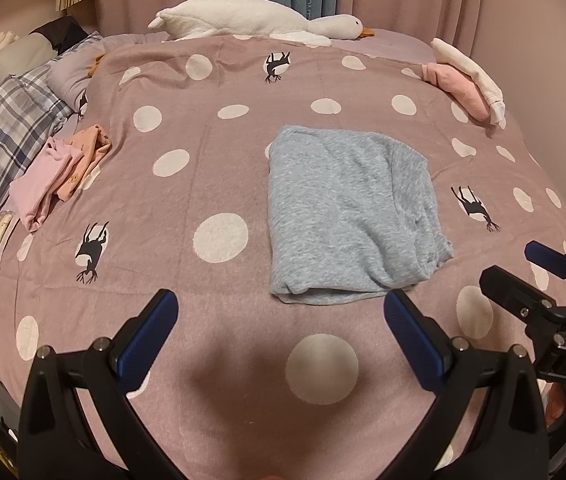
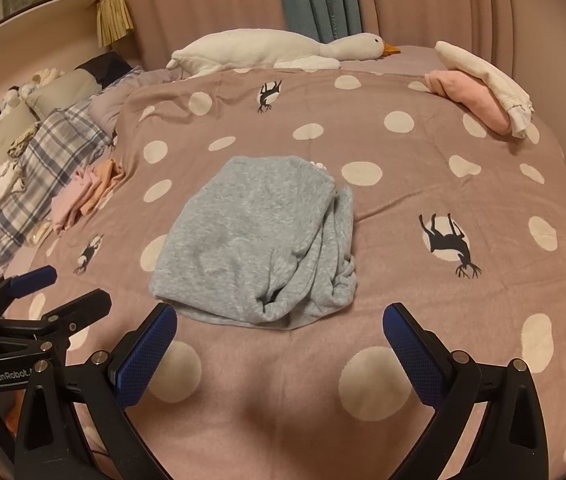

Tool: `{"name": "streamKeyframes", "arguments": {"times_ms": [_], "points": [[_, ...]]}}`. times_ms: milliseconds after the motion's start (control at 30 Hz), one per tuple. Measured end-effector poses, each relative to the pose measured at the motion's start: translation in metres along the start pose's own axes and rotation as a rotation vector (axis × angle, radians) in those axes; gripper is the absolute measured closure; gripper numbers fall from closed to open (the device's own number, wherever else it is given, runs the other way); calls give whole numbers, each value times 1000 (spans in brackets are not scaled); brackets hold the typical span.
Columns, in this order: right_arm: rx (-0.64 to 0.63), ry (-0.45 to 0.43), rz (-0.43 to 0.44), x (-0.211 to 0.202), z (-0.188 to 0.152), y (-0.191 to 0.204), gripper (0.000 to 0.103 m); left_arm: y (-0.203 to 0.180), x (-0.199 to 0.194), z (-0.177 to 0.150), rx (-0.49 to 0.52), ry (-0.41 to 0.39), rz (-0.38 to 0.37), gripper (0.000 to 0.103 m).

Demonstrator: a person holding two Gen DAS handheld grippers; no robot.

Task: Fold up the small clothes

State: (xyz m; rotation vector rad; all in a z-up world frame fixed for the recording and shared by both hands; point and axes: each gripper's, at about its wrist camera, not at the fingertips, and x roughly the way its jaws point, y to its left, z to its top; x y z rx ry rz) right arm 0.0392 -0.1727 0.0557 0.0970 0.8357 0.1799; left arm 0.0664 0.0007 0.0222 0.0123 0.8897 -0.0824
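Observation:
A grey knit garment (image 1: 347, 216) (image 2: 255, 240) lies folded into a rough rectangle on the dotted pink bedspread (image 1: 203, 128) (image 2: 403, 200), its right side bunched in loose folds. My left gripper (image 1: 281, 312) hovers open just short of the garment's near edge, nothing between its blue pads. My right gripper (image 2: 279, 326) is open too, level with the near edge, holding nothing. In the left wrist view the right gripper (image 1: 519, 264) shows at the right edge. The left gripper (image 2: 71, 286) shows at lower left in the right wrist view.
Folded pink and orange clothes (image 1: 59, 172) (image 2: 83, 196) lie at the left by a plaid blanket (image 1: 7, 128). A pink and a white folded piece (image 1: 467, 80) (image 2: 479, 92) sit at the far right. A plush goose (image 1: 259, 20) (image 2: 283, 50) lies along the far edge before curtains.

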Motion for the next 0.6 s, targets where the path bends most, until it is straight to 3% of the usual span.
{"name": "streamKeyframes", "arguments": {"times_ms": [600], "points": [[-6, 4, 5, 3, 2, 3, 1, -1, 0, 0, -2, 0, 3, 0]]}}
